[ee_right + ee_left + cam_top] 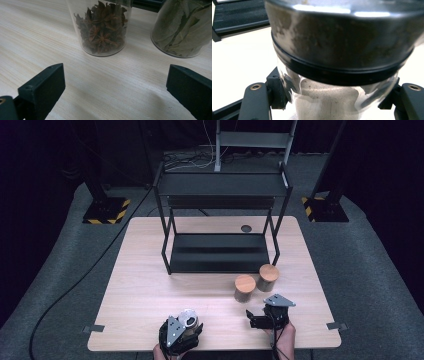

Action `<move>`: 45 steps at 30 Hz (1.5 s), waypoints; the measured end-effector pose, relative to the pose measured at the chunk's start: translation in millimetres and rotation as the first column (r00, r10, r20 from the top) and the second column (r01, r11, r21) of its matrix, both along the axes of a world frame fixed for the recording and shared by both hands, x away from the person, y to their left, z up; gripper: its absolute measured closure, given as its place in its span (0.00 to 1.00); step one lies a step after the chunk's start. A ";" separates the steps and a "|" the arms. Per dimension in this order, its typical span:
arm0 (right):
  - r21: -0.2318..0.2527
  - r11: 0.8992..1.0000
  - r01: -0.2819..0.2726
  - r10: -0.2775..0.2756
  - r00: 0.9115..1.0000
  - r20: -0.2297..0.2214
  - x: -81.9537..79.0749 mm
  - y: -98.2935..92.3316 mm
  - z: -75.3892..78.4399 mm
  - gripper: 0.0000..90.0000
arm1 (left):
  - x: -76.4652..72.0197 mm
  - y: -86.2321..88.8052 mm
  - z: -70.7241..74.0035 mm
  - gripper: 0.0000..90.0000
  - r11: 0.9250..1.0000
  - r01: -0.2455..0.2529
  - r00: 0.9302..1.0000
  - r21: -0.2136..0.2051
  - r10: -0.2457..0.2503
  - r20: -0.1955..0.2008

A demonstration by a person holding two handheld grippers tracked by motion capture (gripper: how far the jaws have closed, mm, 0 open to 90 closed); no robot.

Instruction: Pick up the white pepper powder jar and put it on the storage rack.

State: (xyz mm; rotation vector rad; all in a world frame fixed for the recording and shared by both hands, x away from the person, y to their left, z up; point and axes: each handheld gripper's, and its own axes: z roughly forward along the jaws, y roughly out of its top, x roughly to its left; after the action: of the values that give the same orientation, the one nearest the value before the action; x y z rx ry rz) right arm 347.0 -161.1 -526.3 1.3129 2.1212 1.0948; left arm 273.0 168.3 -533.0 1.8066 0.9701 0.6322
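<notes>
My left gripper (183, 328) is near the table's front edge, shut on a glass jar with a metal lid (189, 319). In the left gripper view the jar (342, 45) stands very close, with pale brown powder inside, and both jaws of the gripper (337, 100) press on its glass sides. My right gripper (262, 316) rests open on the table just in front of two wooden-lidded jars. One jar (245, 287) holds star anise (102, 27); the other (268, 277) holds green leaves (186, 27). Nothing lies between the right gripper's (115, 85) wide-apart jaws.
A black two-tier metal rack (220, 252) stands at the back middle of the wooden table (145, 290), its lower shelf just behind the two jars. A small dark hole (246, 228) shows in the tabletop behind the rack. Bare wood lies to the left.
</notes>
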 end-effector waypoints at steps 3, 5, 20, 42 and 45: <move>0.005 1.000 -0.004 0.004 1.000 0.004 -0.2 -0.5 0.0 0.02 | 0.0 0.4 0.2 0.34 1.000 0.006 1.000 0.004 -0.006 0.002; 0.008 1.000 -0.006 0.006 1.000 0.003 -0.2 -0.7 0.1 0.02 | 0.4 1.0 0.3 0.34 1.000 0.012 1.000 0.003 -0.012 0.001; 0.012 1.000 -0.008 0.008 1.000 -0.004 0.2 -1.0 0.1 0.02 | 1.7 9.5 8.8 0.34 1.000 0.002 1.000 -0.008 -0.002 0.021; 0.015 1.000 -0.004 0.004 1.000 -0.004 0.2 -1.2 0.1 0.02 | 13.8 14.8 23.5 0.34 1.000 0.018 0.998 -0.007 -0.018 0.056; 0.013 1.000 -0.003 0.003 1.000 -0.003 0.2 -1.1 0.1 0.02 | 15.9 15.2 25.8 0.34 1.000 0.018 0.998 -0.012 -0.018 0.057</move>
State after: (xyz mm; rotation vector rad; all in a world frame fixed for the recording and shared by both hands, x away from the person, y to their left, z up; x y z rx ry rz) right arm 347.2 -162.2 -526.3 1.3188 2.1224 1.1094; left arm 288.9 183.4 -507.2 1.7747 0.9164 0.6617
